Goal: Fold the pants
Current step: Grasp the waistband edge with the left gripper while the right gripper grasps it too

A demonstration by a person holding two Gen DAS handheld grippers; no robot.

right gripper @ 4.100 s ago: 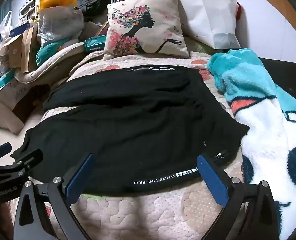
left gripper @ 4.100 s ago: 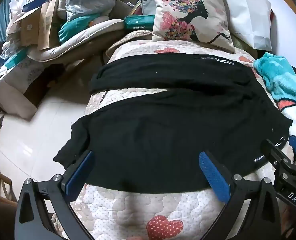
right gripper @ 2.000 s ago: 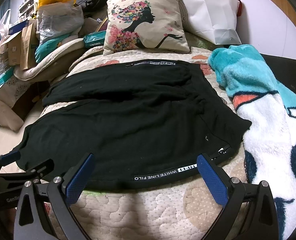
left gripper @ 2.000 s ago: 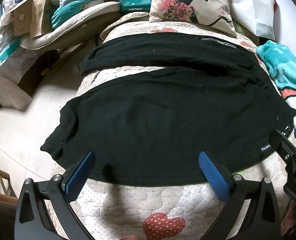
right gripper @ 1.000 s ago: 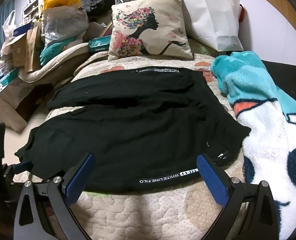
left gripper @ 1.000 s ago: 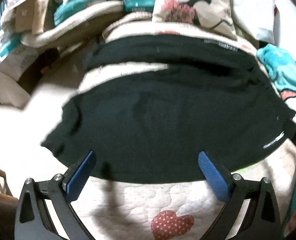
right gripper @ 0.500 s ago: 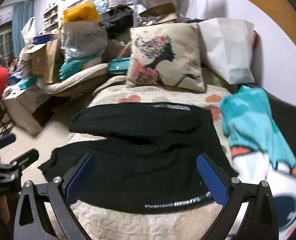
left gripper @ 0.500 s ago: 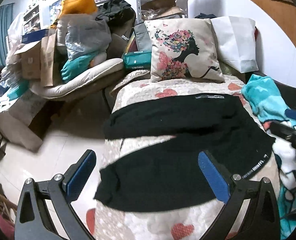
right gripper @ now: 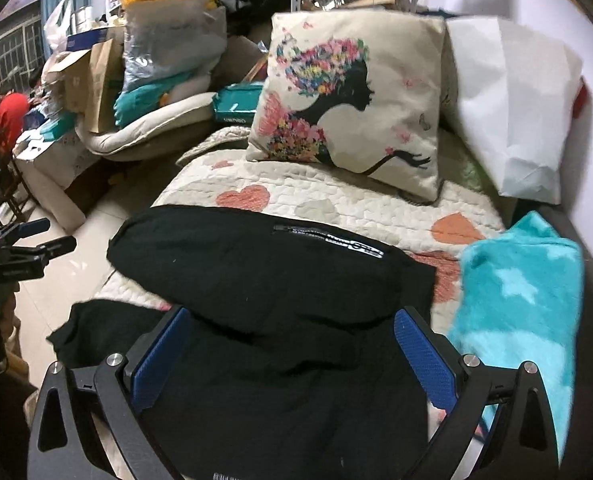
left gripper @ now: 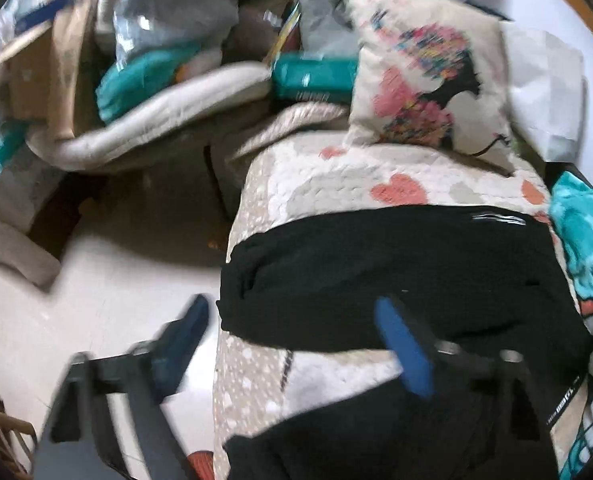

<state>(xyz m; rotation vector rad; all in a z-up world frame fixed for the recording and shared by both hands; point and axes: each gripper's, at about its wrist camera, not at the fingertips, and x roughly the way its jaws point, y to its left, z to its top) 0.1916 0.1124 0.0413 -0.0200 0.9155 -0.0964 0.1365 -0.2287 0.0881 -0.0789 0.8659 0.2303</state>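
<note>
Black pants (right gripper: pixel 280 280) lie across the heart-print quilt (right gripper: pixel 336 200), the far leg (left gripper: pixel 396 264) stretched across and the near leg (left gripper: pixel 356 432) low in the left wrist view. My left gripper (left gripper: pixel 292 340) hangs over the far leg's left end at the bed's edge. Its jaws are closing, and the blurred blue fingers (left gripper: pixel 400 344) press on nothing. My right gripper (right gripper: pixel 292 360) stands wide open above the pants where the legs meet, nothing between its pads. The left gripper (right gripper: pixel 28 248) also shows at the left of the right wrist view.
A flower-print pillow (right gripper: pixel 348 96) and a white paper bag (right gripper: pixel 512 108) lean at the bed's head. A teal fleece blanket (right gripper: pixel 516 300) lies along the right side. Boxes, bags and bedding (right gripper: pixel 168 60) pile up left of the bed beside pale floor (left gripper: pixel 76 280). A person in red (right gripper: pixel 10 116) sits far left.
Both grippers have moved up and forward, from the near leg toward the far leg and the pillow. The left gripper's fingers now stand closer together.
</note>
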